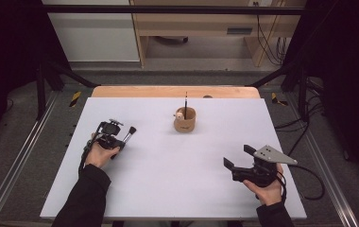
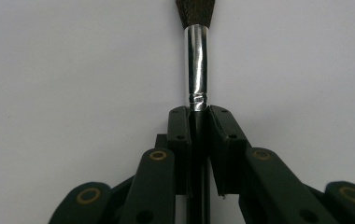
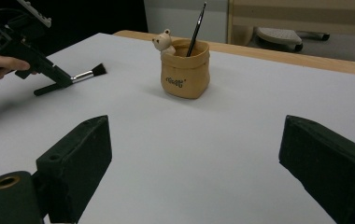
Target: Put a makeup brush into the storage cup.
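Note:
A makeup brush [image 1: 129, 134] with a silver ferrule [image 2: 197, 65] and dark bristles is clamped in my left gripper [image 1: 119, 140], low over the white table at the left. The brush [image 3: 88, 73] points toward the table's middle. A tan pouch-shaped holder [image 1: 185, 120] with a small bear figure [image 3: 163, 40] on its rim stands at the back centre; a thin black stick [image 3: 196, 29] leans inside it. My right gripper [image 1: 236, 157] is at the front right, jaws wide apart with nothing between them, facing the holder [image 3: 185, 68].
The white table top [image 1: 168, 179] lies on a wooden board [image 1: 175, 91] that shows along the far edge. Metal frame rails run along both sides. A cable trails from the right gripper toward the table's right edge.

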Demonstrator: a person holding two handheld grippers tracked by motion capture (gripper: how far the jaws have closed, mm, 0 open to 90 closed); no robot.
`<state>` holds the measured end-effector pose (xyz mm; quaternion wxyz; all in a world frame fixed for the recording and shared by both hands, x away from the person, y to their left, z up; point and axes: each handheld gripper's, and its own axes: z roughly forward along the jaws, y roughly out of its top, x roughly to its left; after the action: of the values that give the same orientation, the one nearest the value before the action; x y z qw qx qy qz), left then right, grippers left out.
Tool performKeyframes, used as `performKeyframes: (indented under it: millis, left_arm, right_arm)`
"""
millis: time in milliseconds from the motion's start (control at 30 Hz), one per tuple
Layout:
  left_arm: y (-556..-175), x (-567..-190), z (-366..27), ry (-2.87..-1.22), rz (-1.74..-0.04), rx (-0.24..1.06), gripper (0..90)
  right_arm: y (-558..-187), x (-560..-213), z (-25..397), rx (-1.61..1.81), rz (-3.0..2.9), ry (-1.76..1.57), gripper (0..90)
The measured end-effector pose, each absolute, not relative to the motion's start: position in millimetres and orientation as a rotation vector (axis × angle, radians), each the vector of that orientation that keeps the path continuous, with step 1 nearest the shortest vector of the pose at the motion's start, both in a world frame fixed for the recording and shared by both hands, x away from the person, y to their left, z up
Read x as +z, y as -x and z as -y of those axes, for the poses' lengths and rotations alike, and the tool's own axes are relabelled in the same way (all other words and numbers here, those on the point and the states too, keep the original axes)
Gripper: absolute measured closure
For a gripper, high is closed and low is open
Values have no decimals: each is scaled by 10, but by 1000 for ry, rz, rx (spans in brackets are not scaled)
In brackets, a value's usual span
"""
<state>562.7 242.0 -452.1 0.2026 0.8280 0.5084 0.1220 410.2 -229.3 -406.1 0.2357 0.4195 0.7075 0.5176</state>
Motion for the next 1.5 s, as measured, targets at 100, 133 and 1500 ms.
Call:
performKeyframes:
  millis: [100,133,1500]
  left_arm:
    - [-5631,-4519,-2439,-2312,-1407,327,788]
    - [-5631,-4515,-2446,-2315,-1405,325,789]
    - [-5007,-4073,-2535,-2026,-1192,480,791]
  right_arm:
    - [-4097,-4052,2299,1421,-1940,-1150,100]
    - [-4096,-4049,2298,1421,-1939,-1149,100]
    - [-4114,-4007,2195,1448,-1934,-1146,107]
